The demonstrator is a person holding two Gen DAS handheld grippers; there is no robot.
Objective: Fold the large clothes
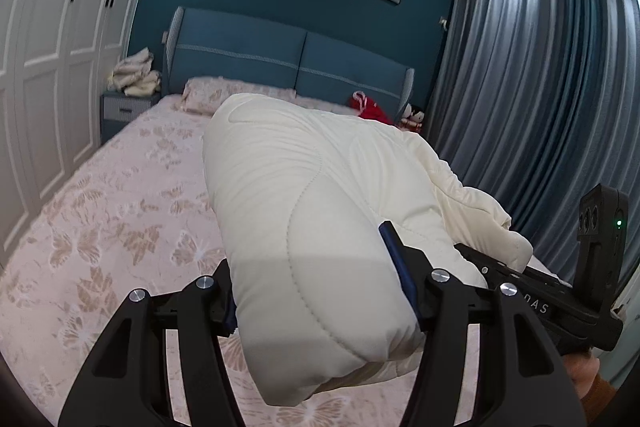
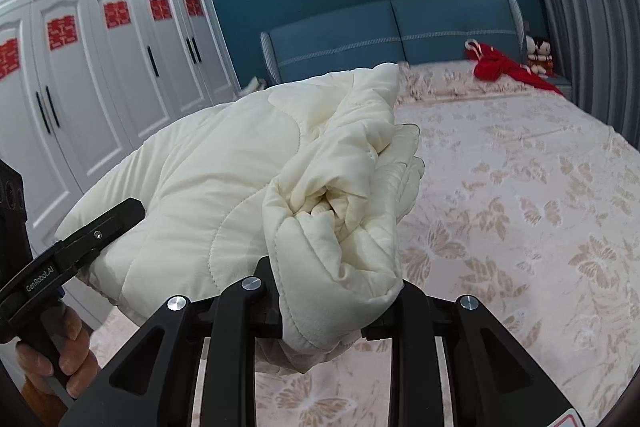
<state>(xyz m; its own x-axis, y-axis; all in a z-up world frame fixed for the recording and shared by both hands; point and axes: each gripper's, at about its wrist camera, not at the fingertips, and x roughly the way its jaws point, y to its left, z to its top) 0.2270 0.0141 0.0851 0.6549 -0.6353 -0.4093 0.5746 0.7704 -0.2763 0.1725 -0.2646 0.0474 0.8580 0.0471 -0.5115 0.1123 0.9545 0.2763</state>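
Note:
A thick cream quilted garment, folded into a bulky bundle, hangs lifted above the pink floral bed. My left gripper is shut on its smooth folded end. My right gripper is shut on the other end, where the cream garment shows bunched layers. The right gripper also shows in the left wrist view at the right, and the left gripper shows in the right wrist view at the left. The fingertips are mostly hidden by fabric.
The bed has a blue headboard, a pillow and a red garment near its head. White wardrobe doors stand on one side, grey curtains on the other. A nightstand holds folded cloth.

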